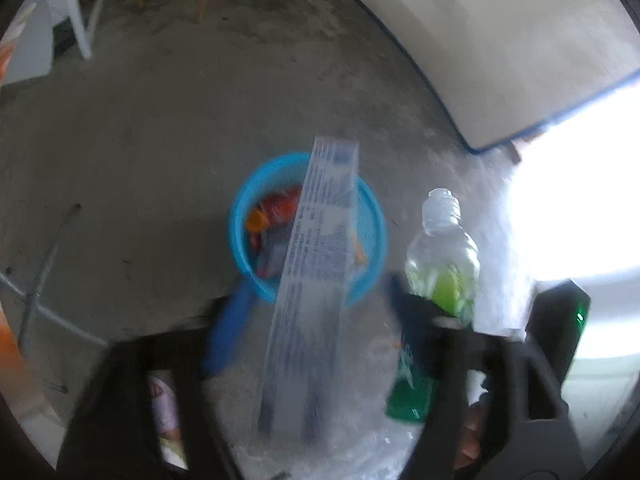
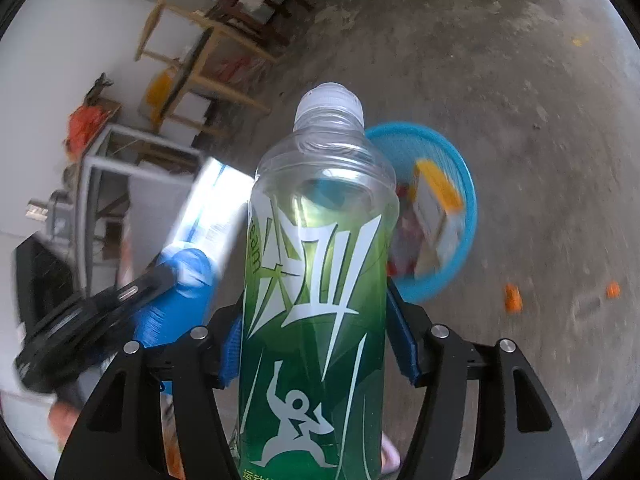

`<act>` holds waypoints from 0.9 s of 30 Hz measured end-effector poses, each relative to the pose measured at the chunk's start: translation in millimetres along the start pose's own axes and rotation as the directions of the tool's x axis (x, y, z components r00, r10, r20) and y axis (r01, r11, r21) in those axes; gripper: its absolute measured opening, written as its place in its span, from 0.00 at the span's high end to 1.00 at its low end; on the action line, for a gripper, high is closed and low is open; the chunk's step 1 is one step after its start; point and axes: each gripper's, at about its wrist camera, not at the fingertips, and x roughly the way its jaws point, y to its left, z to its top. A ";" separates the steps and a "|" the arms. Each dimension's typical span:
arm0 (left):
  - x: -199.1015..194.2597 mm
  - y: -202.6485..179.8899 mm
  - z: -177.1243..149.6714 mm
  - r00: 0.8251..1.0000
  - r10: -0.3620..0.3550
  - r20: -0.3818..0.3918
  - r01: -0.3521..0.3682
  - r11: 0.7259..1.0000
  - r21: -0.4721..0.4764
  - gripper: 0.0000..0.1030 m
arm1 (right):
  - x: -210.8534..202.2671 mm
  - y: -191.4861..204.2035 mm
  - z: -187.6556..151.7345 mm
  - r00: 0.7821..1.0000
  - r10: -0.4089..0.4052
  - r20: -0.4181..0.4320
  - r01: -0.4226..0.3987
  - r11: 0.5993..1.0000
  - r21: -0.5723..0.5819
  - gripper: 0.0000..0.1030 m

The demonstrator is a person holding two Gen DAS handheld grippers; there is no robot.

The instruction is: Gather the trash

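closest in, the right tool (image 2: 316, 344) is closed on a green-labelled bottle (image 2: 320, 280), its blue pads pressing the label on both sides, the capped neck pointing away toward the floor. the plastic is smooth and rounded, so a loose squeeze could let it slide forward before it is over the bin. the left tool (image 1: 308, 312) carries a long white carton (image 1: 316, 264); motion blur hides the contact, so whether its fingers are truly clamped on the carton cannot be told, though the carton stands up between them. the carton is long and held near one end, so a quick swing could twist it free.

beyond both items, the blue basket (image 1: 372, 216) sits on the concrete floor, already holding red and orange wrappers and a box. its mouth is not wide; two items dropped together could collide or bounce off the rim. farther right, small orange scraps (image 2: 514, 298) lie on the floor.
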 end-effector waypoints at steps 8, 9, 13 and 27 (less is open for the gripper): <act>-40.4 15.5 -27.9 0.996 -0.055 0.076 0.053 0.998 0.022 0.29 | 86.8 -41.4 2.0 0.989 -0.135 -0.064 0.136 0.991 0.011 0.25; -48.1 17.5 -34.4 0.994 -0.063 0.087 0.060 0.998 0.029 0.29 | 87.6 -42.8 1.0 0.988 -0.142 -0.063 0.143 0.990 0.008 0.25; -83.5 28.0 -64.5 0.988 -0.084 0.132 0.080 0.996 0.035 0.29 | 68.6 -52.3 -7.6 0.988 -0.149 -0.029 0.149 0.989 0.006 0.25; -205.1 73.9 -185.7 0.910 0.056 0.411 -0.081 0.996 0.045 0.14 | -129.5 50.6 -144.4 0.967 -0.048 0.249 0.159 0.880 -0.448 0.07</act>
